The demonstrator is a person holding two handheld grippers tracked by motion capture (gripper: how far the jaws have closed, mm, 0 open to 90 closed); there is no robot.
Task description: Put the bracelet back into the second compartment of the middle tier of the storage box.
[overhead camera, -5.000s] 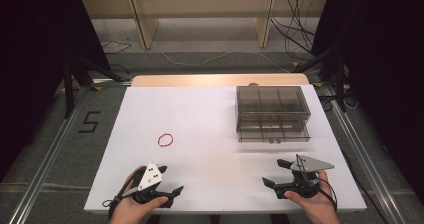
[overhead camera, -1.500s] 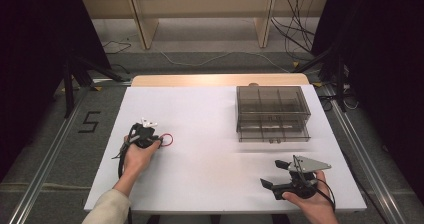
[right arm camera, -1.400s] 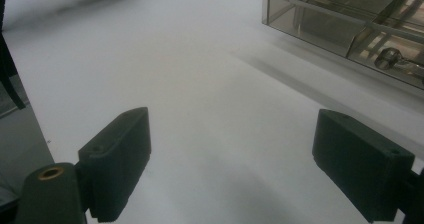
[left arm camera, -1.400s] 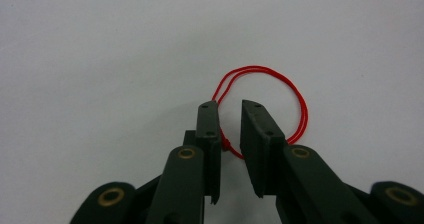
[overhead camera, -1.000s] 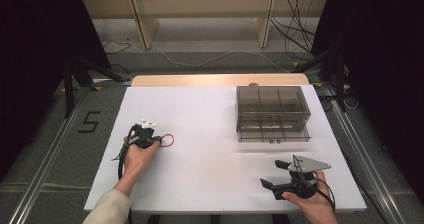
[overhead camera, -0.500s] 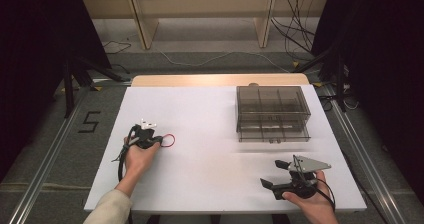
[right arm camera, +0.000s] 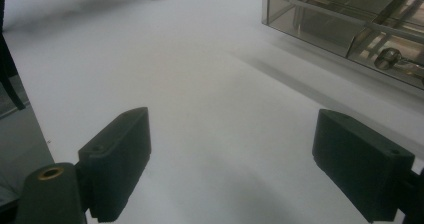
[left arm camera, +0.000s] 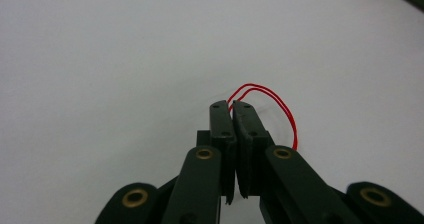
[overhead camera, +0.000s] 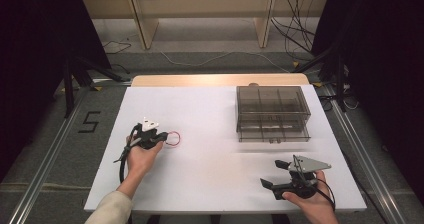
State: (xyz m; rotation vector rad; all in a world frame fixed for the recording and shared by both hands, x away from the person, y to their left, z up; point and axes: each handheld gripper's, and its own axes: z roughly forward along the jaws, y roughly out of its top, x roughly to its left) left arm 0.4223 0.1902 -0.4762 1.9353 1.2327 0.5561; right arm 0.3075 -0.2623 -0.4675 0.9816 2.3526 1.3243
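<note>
Where the band is: as I look down at the white table (overhead camera: 215,114), the red rubber band (overhead camera: 173,138) lies on its left half, well apart from the box.
Band up close: in the left gripper view the red rubber band (left arm camera: 272,104) curves out from between my black jaws and loops off to one side.
Left gripper: my left gripper (overhead camera: 161,138) has its jaws pressed together on the edge of the band.
Left hand: my left hand (overhead camera: 142,156) holds that gripper low on the table.
Right gripper: my right gripper (overhead camera: 274,176) sits near the front right edge, and its jaws stand wide apart with just bare table between them.
Right hand: my right hand (overhead camera: 310,204) holds it.
Box: a clear grey box (overhead camera: 272,113) with little rooms inside stands on the right side of the table, toward the back.
Floor: a number 5 mark (overhead camera: 90,122) is on the floor to the left of the table.
</note>
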